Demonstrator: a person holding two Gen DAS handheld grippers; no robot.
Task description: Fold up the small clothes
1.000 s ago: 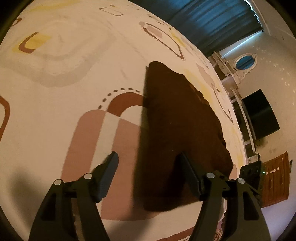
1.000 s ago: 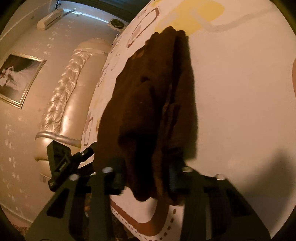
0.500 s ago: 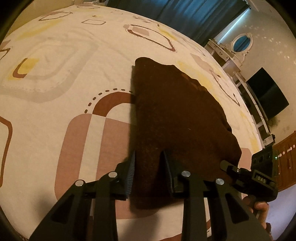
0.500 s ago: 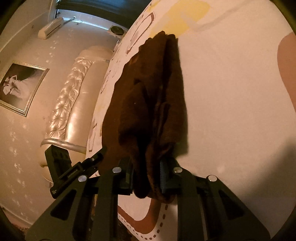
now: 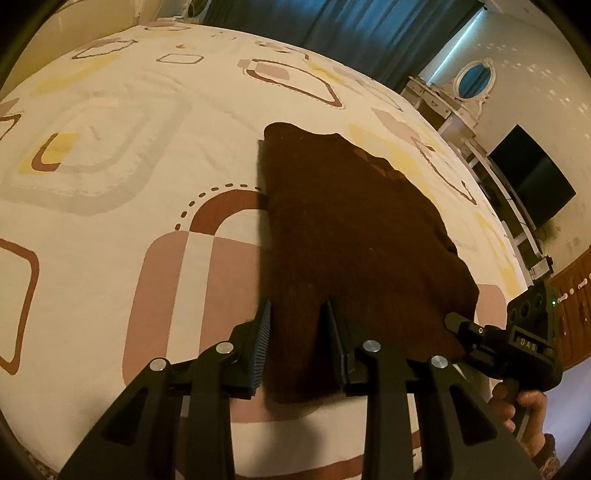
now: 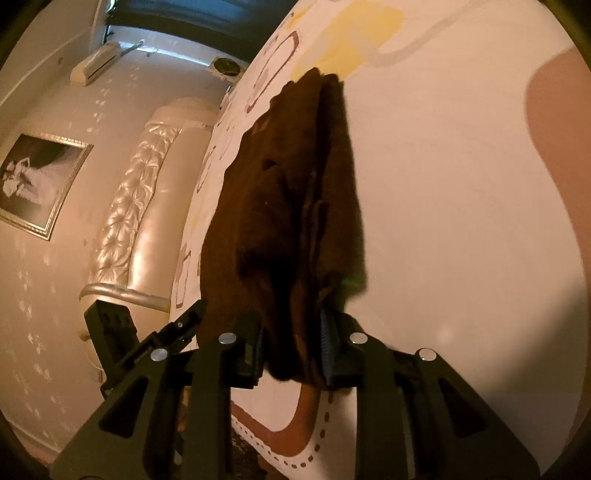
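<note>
A dark brown garment [image 5: 351, 236] lies spread on the patterned bedspread [image 5: 110, 155], its near edge raised. My left gripper [image 5: 297, 332] is shut on the near left corner of that garment, with cloth pinched between both pads. In the right wrist view the same brown garment [image 6: 291, 206] bunches in folds and runs away from the camera. My right gripper [image 6: 291, 343] is shut on its near end. The right gripper's body also shows at the right edge of the left wrist view, held by a hand [image 5: 524, 402].
The bed fills most of both views. Blue curtains [image 5: 332, 26], a white dresser with an oval mirror [image 5: 472, 77] and a dark screen [image 5: 532, 177] stand beyond the bed. A padded headboard [image 6: 136, 206], a framed picture [image 6: 37, 184] and an air conditioner [image 6: 98, 62] are on the wall side.
My left gripper closed from wide open onto the garment's near corner and lifted it slightly. The right gripper kept its hold on the bunched end and barely moved.
</note>
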